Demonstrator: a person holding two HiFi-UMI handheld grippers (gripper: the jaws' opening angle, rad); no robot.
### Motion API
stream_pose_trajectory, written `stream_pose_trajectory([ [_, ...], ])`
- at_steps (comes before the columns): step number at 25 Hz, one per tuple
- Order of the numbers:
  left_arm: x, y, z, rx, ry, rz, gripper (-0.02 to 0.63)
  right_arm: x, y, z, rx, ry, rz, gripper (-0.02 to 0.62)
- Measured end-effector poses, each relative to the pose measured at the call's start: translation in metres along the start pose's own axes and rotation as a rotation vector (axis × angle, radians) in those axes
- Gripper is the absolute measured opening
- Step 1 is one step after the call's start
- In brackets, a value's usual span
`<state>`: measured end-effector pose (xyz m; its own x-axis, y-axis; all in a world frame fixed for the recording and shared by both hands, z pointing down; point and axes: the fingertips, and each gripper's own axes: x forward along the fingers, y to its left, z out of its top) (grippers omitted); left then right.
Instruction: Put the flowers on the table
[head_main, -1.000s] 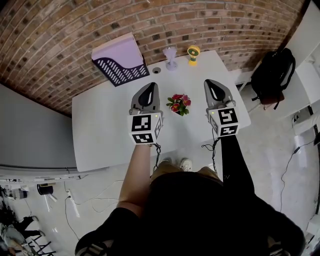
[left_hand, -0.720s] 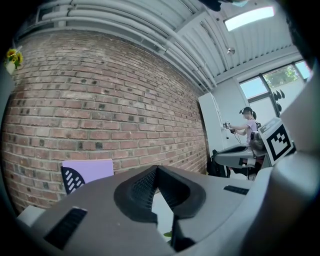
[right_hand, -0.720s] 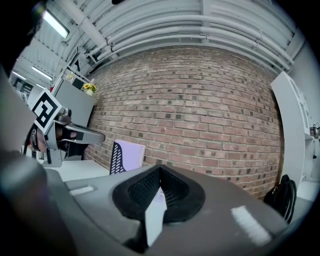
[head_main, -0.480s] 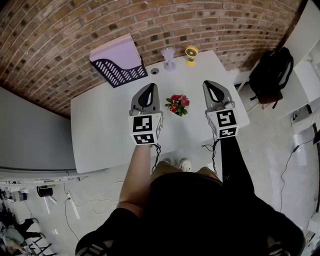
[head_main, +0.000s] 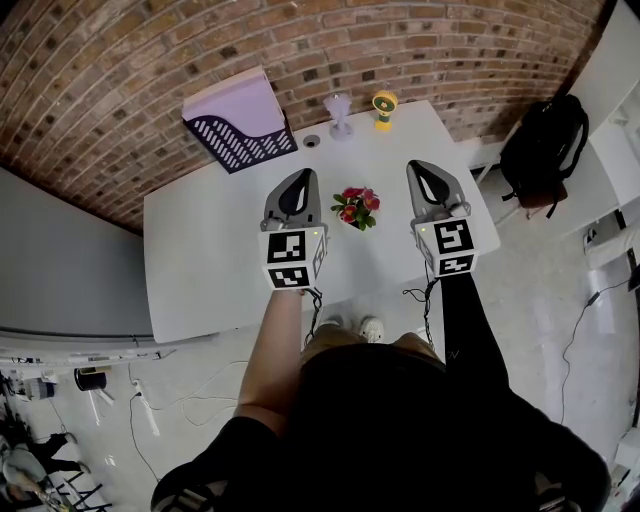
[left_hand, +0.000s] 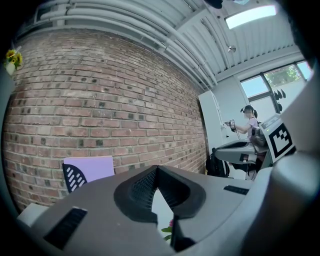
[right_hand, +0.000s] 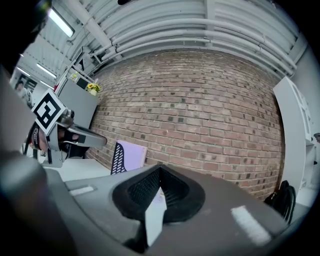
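- Flowers (head_main: 357, 208), a small red-and-green bunch, sit near the middle of the white tabletop (head_main: 210, 250). Nothing holds them, so I judge the task either finished or not begun.
- Purple file tray (head_main: 240, 120) is parked at the far edge by the brick wall, clear of my working space. The right gripper view shows it side-on against that wall, yet shows no flowers at all.
- My left hand-held gripper (head_main: 297, 185) and right hand-held gripper (head_main: 428, 178) hover on either side of the flowers, apart from them. Both have their jaws closed together on nothing, which I take for a resting pose.
- A pale glass vase (head_main: 340, 113) and what looks like a small yellow fan (head_main: 386, 108) stand at the far edge, well apart from the bunch.
- Only the head view shows that spacing. The left gripper view catches just a sliver of petal and leaf below its jaws, plus a distant person (left_hand: 248, 122) near the window whom the head view misses.
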<state>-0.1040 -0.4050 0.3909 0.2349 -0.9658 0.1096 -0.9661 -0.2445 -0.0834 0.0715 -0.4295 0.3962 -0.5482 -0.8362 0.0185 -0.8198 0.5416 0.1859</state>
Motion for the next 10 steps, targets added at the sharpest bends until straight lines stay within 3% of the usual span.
stream_pose_trajectory([
  [10, -0.0022, -0.0005, -0.0041, -0.004, 0.003, 0.012, 0.006, -0.0002, 0.003, 0.0022, 0.011, -0.008, 0.01, 0.0],
])
